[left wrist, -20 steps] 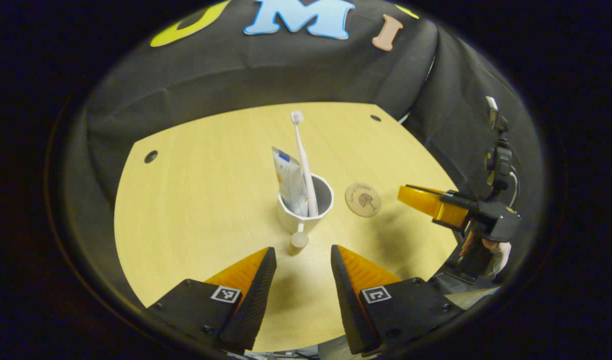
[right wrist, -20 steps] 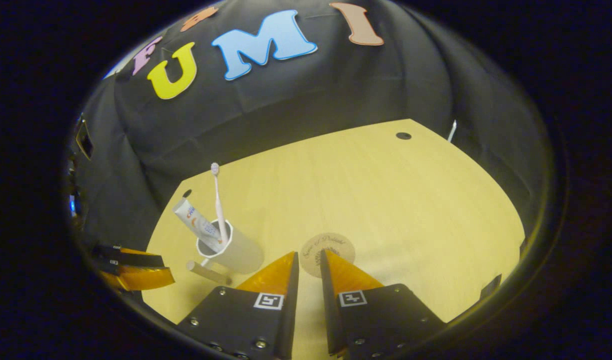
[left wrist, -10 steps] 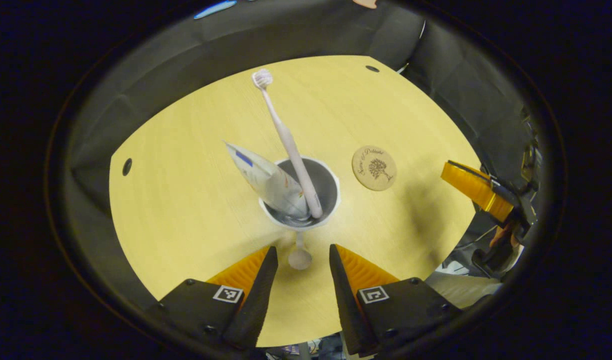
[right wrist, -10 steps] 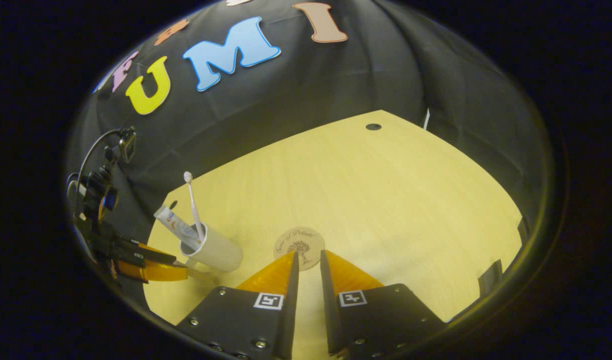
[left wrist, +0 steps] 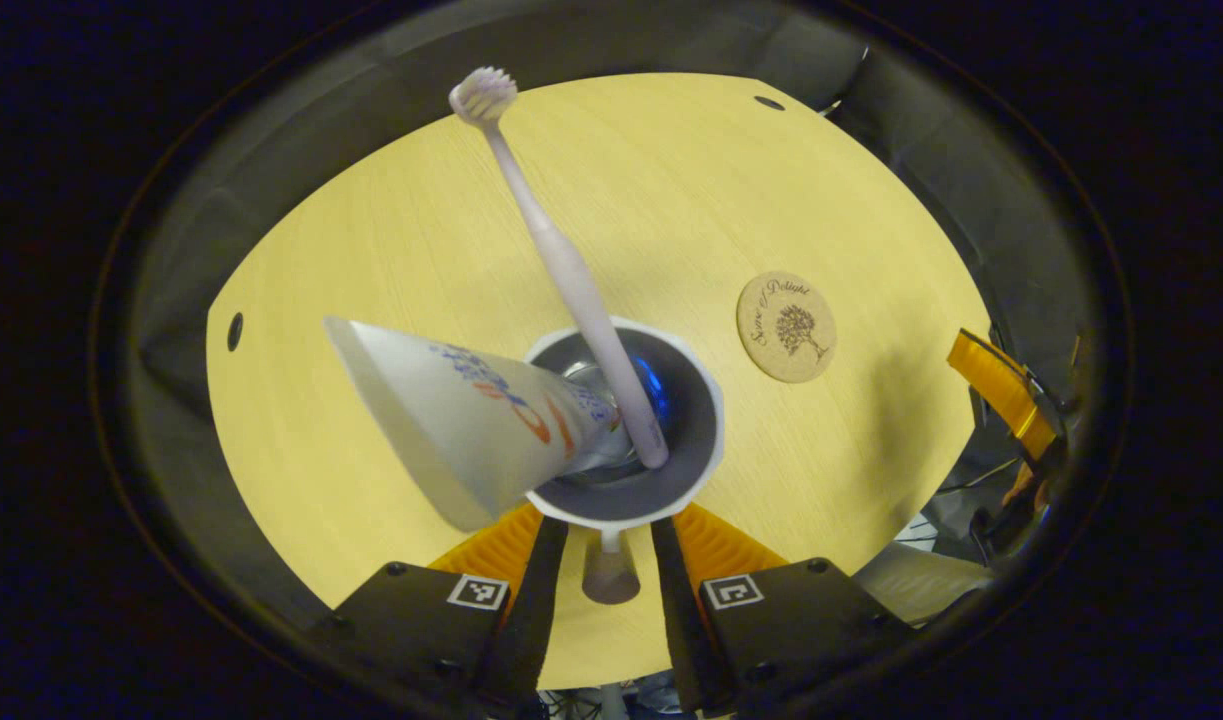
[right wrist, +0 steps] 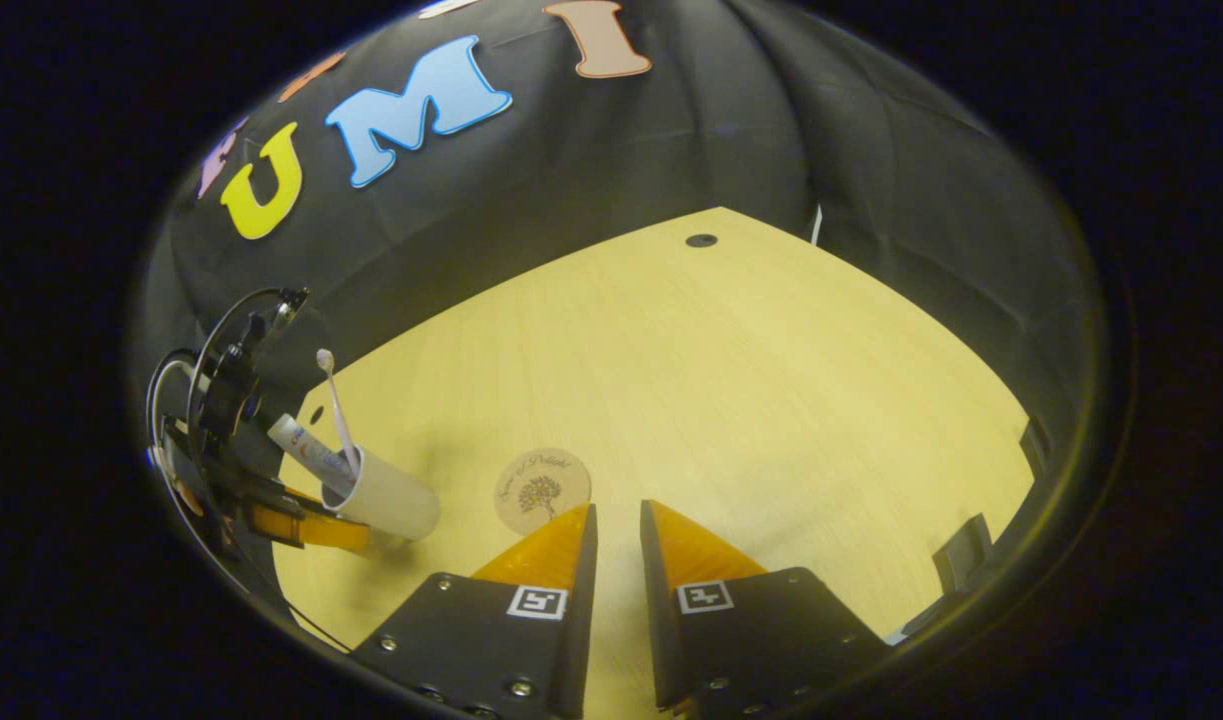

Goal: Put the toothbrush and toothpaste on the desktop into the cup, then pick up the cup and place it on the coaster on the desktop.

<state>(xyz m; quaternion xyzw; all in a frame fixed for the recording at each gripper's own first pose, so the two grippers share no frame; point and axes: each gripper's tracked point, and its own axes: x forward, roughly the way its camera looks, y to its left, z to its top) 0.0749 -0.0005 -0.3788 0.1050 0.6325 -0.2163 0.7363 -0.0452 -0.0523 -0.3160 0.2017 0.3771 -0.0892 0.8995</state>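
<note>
Your left gripper had its fingers spread either side of the white cup's small handle, the rim just ahead of the tips, with the pale pink toothbrush and white toothpaste tube leaning out of it. The round wooden coaster lay ahead and to its right. Your right gripper hovered with fingers nearly together on nothing, the coaster just ahead-left.

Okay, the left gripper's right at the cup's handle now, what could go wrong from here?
The toothbrush and toothpaste lean far out of the cup; a tilted lift could tip them out. The left gripper straddles only the thin handle, so the cup may swing. The coaster is a small target.
</note>
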